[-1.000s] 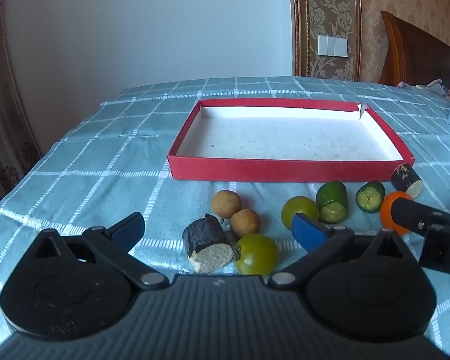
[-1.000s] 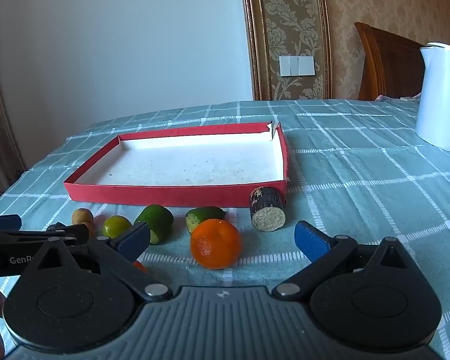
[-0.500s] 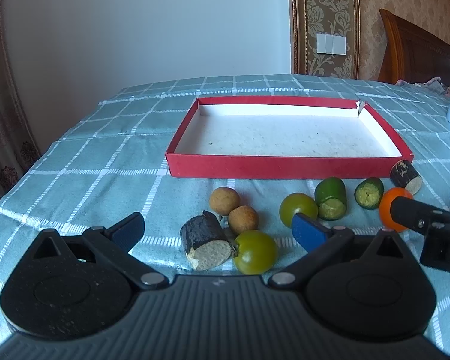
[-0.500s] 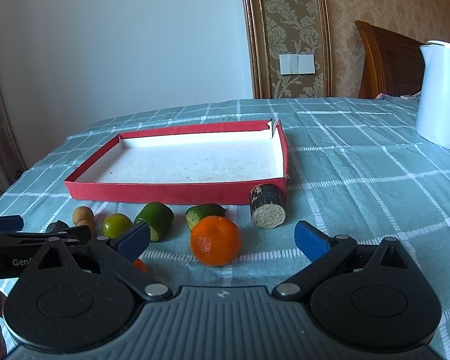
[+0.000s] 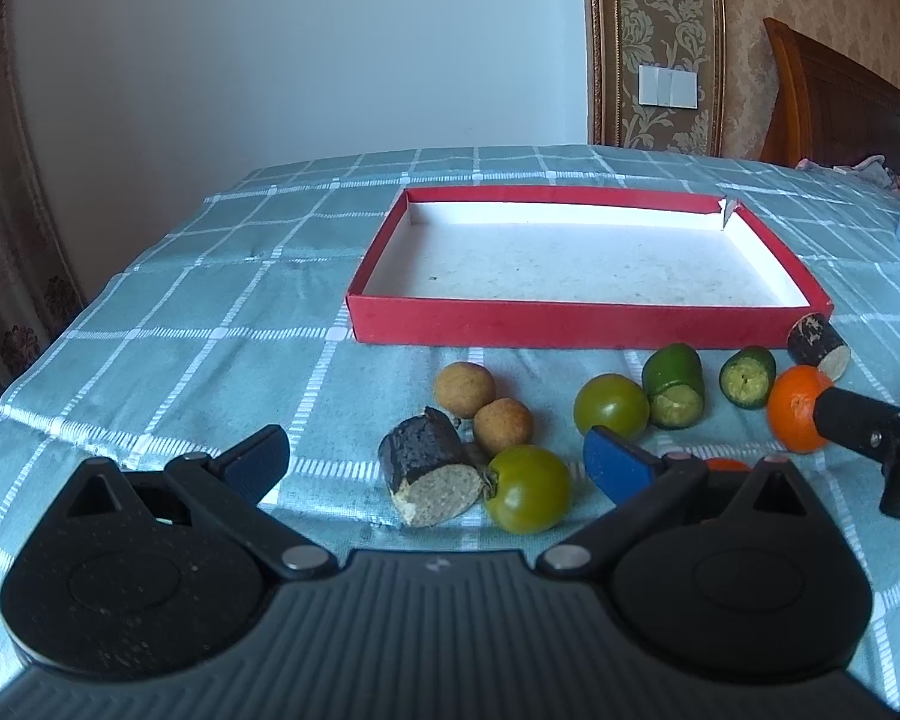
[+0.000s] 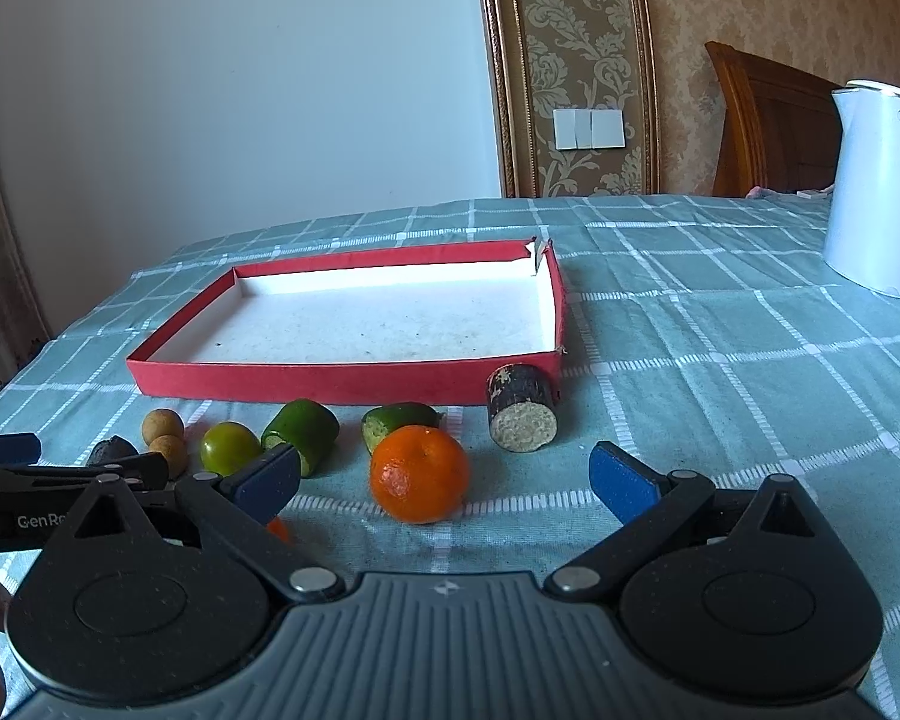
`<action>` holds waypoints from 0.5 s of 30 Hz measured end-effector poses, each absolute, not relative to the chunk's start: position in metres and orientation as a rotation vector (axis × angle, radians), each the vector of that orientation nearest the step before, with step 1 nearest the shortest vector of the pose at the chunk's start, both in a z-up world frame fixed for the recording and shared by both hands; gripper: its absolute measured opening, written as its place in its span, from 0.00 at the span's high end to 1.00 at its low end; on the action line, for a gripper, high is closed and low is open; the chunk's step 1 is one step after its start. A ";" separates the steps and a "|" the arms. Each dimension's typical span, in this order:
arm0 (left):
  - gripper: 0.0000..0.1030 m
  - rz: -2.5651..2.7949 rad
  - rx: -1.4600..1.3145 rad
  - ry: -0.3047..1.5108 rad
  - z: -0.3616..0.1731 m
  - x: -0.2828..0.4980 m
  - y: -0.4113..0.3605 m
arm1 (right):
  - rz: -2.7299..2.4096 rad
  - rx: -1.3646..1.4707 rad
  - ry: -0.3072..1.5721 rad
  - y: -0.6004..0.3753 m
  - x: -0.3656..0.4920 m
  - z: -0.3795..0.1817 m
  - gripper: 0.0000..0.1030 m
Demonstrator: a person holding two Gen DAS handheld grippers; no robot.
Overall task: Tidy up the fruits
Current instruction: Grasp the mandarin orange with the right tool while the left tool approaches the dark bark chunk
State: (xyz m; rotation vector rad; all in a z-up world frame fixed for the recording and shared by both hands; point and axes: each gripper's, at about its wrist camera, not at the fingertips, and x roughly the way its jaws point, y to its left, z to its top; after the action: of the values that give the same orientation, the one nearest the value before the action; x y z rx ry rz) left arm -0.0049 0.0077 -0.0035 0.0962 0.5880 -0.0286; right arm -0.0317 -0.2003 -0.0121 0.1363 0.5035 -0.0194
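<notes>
One red tray [image 5: 588, 329] lay on the checked tabletop [image 5: 210, 324], its long axis running from 9 to 3 o'clock in the left wrist view, its white floor bare. The fruits lay in a loose row along the tray's near wall, toward 6 o'clock of it.

Counted in the left wrist view: two brown longans [image 5: 465, 381] touching or nearly touching each other; two green tomatoes, the near one [image 5: 528, 488] with its stem pointing toward 9 o'clock, the far one [image 5: 611, 407] at its 1 o'clock; two green cucumber pieces, the larger [image 5: 673, 385] and the smaller [image 5: 747, 376], both with cut faces turned toward 6 o'clock; two dark-skinned chunks with pale cut ends, one [image 5: 429, 468] just beside the near tomato at its 9 o'clock, its long axis running 10 to 4 o'clock, the other [image 5: 817, 345] close to the tray's near right corner; one orange mandarin [image 5: 795, 408]. A small orange-red item showed behind a gripper finger, too hidden to identify.

The left gripper [image 5: 435, 462] stood spread wide and empty, framing the near dark chunk and near tomato. The right gripper [image 6: 444, 480] was likewise spread apart, holding nothing, with the mandarin [image 6: 420, 474] between its blue fingertips [image 6: 621, 477]. One white kettle [image 6: 879, 192] stood well apart at 2 o'clock.
</notes>
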 end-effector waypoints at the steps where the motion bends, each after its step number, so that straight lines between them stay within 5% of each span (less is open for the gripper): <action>1: 0.00 -0.027 0.095 0.588 -0.004 -0.005 0.009 | -0.021 0.137 0.507 -0.202 -0.032 -0.013 0.00; 15: 0.00 -0.035 0.124 0.597 -0.008 -0.009 0.012 | -0.054 0.164 0.551 -0.220 -0.026 -0.022 0.00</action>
State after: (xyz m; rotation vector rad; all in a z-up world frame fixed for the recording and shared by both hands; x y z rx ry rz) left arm -0.0092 0.0125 -0.0075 0.1239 0.5969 -0.0346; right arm -0.0260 -0.2202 -0.0223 0.1635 0.5507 -0.0536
